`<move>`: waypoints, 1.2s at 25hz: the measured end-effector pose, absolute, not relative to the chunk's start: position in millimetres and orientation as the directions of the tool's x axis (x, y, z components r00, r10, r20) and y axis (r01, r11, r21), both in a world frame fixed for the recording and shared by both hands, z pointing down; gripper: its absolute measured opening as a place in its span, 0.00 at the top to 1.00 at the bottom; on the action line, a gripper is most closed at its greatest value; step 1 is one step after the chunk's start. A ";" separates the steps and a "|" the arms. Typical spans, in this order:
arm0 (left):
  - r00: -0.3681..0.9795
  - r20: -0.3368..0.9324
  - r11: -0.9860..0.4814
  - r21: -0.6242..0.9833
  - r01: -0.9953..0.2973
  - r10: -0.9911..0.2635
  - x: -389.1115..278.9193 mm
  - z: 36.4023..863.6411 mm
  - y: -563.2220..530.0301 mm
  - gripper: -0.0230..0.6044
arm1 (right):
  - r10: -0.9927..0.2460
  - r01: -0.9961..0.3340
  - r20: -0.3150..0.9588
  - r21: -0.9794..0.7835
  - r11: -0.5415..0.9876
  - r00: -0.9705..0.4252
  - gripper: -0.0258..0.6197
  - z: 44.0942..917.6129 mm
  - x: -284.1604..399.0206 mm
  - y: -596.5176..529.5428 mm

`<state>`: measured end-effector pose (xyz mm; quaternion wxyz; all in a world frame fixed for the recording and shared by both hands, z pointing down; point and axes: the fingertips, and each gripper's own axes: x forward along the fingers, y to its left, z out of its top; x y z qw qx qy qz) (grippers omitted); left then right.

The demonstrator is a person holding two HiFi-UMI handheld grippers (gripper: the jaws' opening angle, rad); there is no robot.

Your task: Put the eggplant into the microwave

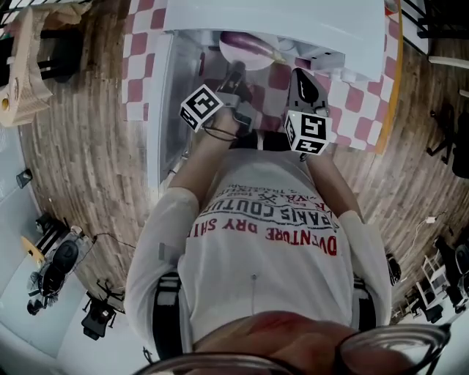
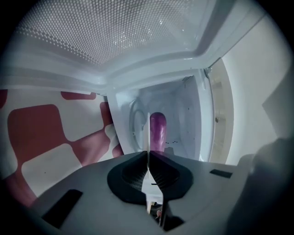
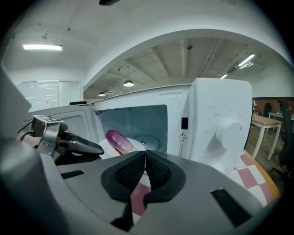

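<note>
Eggplant [image 1: 249,42] [image 2: 157,131] [image 3: 120,140]: purple, lying inside the microwave on a white plate [image 3: 138,146], held by neither tool.
Microwave [image 1: 278,18] [image 3: 220,114]: white, cavity open to both tools, round dial [image 3: 228,133] and a warning label [image 3: 182,136] on the panel at its right.
Door [image 1: 163,110] [image 2: 115,32]: swung fully out at the person's left, its dotted mesh window close above the left tool's camera.
Left tool [image 1: 236,72] [image 2: 148,156] [image 3: 98,148]: jaws pressed together with nothing in them, pointing into the cavity straight at the eggplant, just beside the open door.
Right tool [image 1: 298,77] [image 3: 145,158]: jaws closed pad to pad, empty, in front of the microwave's mouth and to the right of the left tool.
Table [image 1: 396,73]: covered by a red-and-white checked cloth [image 1: 359,102] [image 2: 41,133] [image 3: 257,174]; the microwave stands on it.
Person: white printed shirt [image 1: 264,242], both arms stretched forward.
Floor [image 1: 88,146]: wood planks, dark gear and cables [image 1: 58,267] at the left.
Room: white ceiling with a strip light [image 3: 42,47]; a light wooden desk [image 3: 264,121] far off at the right.
</note>
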<state>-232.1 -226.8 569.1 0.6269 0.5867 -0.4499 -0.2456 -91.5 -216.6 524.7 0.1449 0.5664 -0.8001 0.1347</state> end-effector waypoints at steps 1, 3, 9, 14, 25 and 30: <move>0.474 0.279 0.196 0.956 -0.217 -0.835 -231.5 572.7 -231.0 0.91 | -0.867 -0.946 0.388 -0.053 0.319 -0.314 0.92 526.9 -92.1 -218.5; 0.471 0.284 0.206 0.955 -0.212 -0.835 -231.0 578.3 -238.3 0.91 | -0.866 -0.948 0.393 -0.055 0.314 -0.309 0.92 529.6 -93.7 -221.3; 0.457 0.311 0.252 0.949 -0.187 -0.833 -228.5 591.0 -250.9 0.91 | -0.861 -0.950 0.408 -0.064 0.305 -0.304 0.92 537.2 -93.8 -224.0; 0.440 0.340 0.297 0.941 -0.165 -0.831 -227.4 599.6 -256.9 0.91 | -0.858 -0.952 0.418 -0.061 0.300 -0.298 0.92 539.7 -90.2 -224.6; 0.402 0.385 0.366 0.922 -0.129 -0.830 -223.5 610.8 -274.4 0.91 | -0.847 -0.942 0.425 -0.049 0.331 -0.319 0.92 537.3 -86.7 -231.7; 0.393 0.402 0.388 0.914 -0.118 -0.827 -220.9 614.8 -280.4 0.91 | -0.832 -0.932 0.435 -0.053 0.359 -0.345 0.92 540.5 -88.2 -233.2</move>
